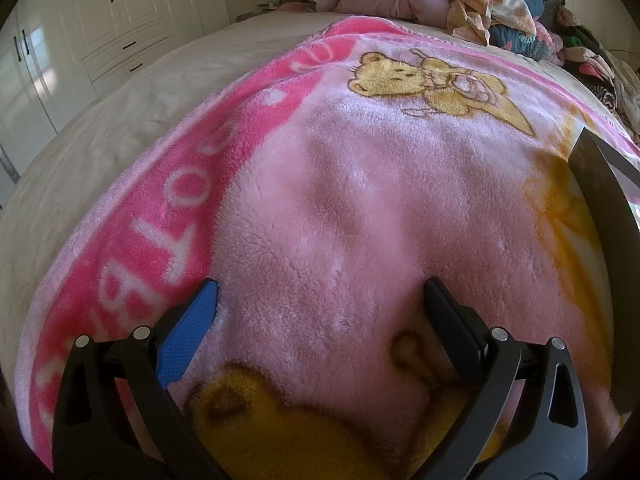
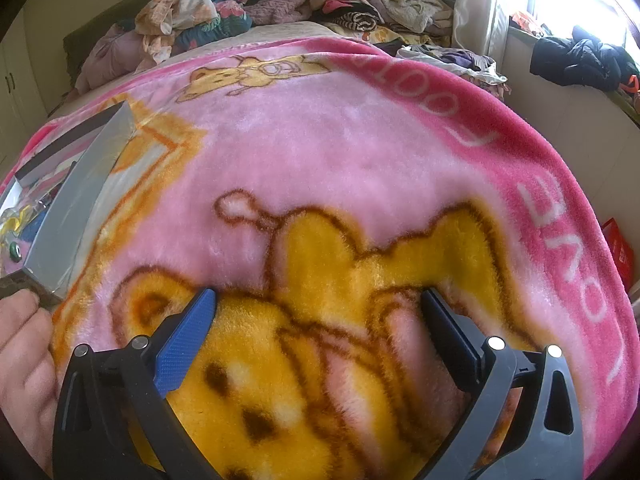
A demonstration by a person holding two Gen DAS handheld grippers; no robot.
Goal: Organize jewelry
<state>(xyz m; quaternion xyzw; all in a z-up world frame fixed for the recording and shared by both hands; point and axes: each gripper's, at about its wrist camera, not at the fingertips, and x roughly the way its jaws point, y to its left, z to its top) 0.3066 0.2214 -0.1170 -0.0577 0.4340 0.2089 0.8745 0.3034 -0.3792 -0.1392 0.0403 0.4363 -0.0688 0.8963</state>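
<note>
A grey box [image 2: 76, 192] with a dark rim stands on the pink bear blanket [image 2: 340, 152] at the left of the right wrist view; small jewelry pieces [image 2: 16, 250], one green, show inside it. Its dark edge [image 1: 600, 200] also shows at the right of the left wrist view. A bare hand [image 2: 22, 356] touches the box's near corner. My left gripper [image 1: 320, 292] is open and empty over the blanket [image 1: 340, 200]. My right gripper [image 2: 318, 300] is open and empty over the yellow bear print, to the right of the box.
The blanket lies on a beige bed [image 1: 140, 100]. Piled clothes [image 1: 480, 4] lie at the bed's far end and also show in the right wrist view [image 2: 360, 4]. White wardrobes [image 1: 100, 20] stand at the left. A window sill [image 2: 580, 52] with dark clothes is at the right.
</note>
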